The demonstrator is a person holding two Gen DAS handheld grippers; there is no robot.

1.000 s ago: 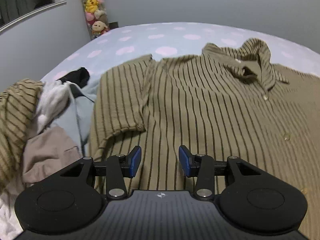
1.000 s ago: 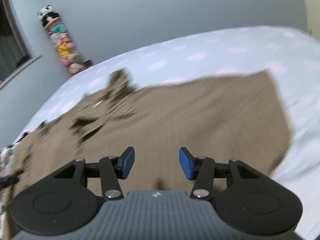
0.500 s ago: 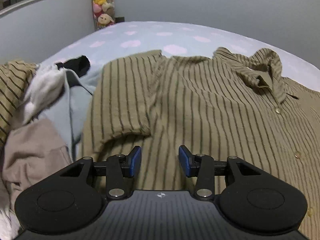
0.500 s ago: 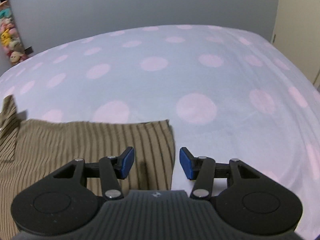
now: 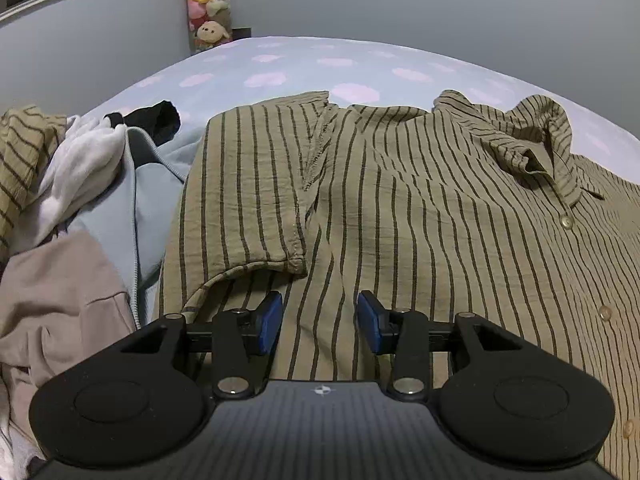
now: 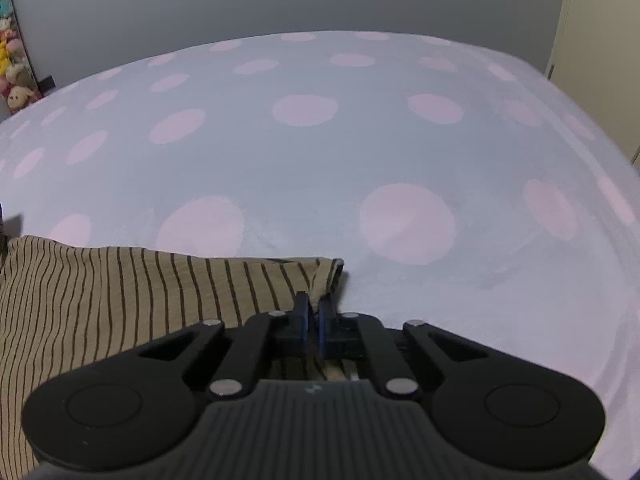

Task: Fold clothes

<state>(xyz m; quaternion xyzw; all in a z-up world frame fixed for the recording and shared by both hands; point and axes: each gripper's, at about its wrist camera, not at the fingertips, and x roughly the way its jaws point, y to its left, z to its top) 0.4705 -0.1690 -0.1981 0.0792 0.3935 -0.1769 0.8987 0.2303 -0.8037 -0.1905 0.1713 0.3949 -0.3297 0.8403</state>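
The shirt [image 5: 420, 208] lies flat on the bed [image 6: 320, 152], front side up. Half a second ago the right tongs [image 6: 314, 312] stood wide over its corner; now they have just snapped closed and pinch that corner tight. The left tongs [image 5: 319, 322] have hardly moved and sit half open over the shirt, gripping nothing. The shirt is thin, crinkly tan cloth with dark stripes (small round buttons too). The bed cover is smooth, pale blue with pink dots. A soft pile of clothes [image 5: 80, 208] touches the sleeve.

striped shirt [image 5: 400, 208]: right side cut off by the frame edge
clothes pile [image 5: 68, 216]: left part cut off
shirt hem: hidden under the right gripper [image 6: 314, 320]
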